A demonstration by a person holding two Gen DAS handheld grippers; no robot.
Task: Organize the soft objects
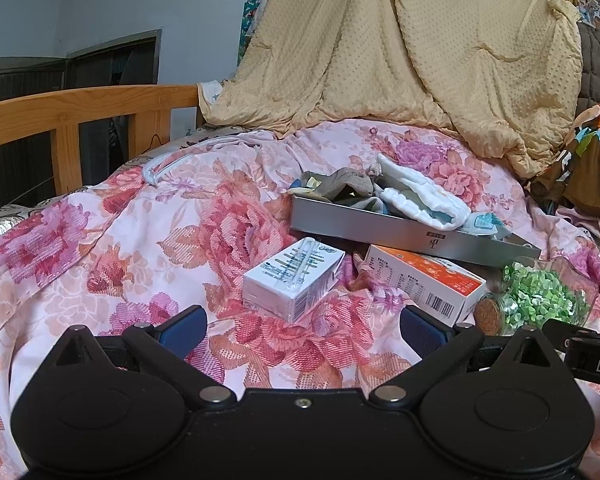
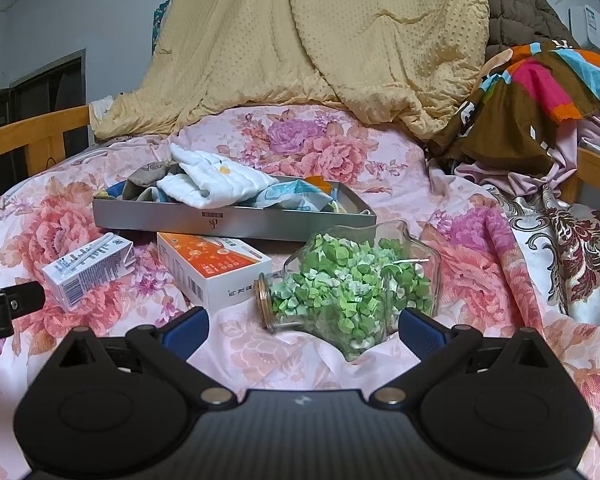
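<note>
A bed is covered by a pink flowered blanket. A flat grey tray is set on the blanket, well in front of both tools. Soft things are piled inside the tray: a white cloth is laid on top, grey socks are tucked at the left end, and a light blue cloth is seen at the right end. Part of the white cloth is hung over the tray's front wall.

Just in front of the tray, a small white box is laid on its side on the blanket. Beside it, to the right, a white and orange box is laid flat, and its far end is tucked under the tray's front edge. To the right of that box, a glass jar with a cork lid is tipped on its side. The jar is filled with little green paper bits.

The left gripper is held low over the blanket, near the small white box. Its blue fingers are spread wide apart, and nothing is held between them.

The right gripper is held just behind the glass jar. Its blue fingers are spread wide too, and nothing is pinched.

A big yellow quilt is heaped at the back of the bed. A wooden bed rail is seen at the left. Bright mixed-colour cloth is piled at the right.
</note>
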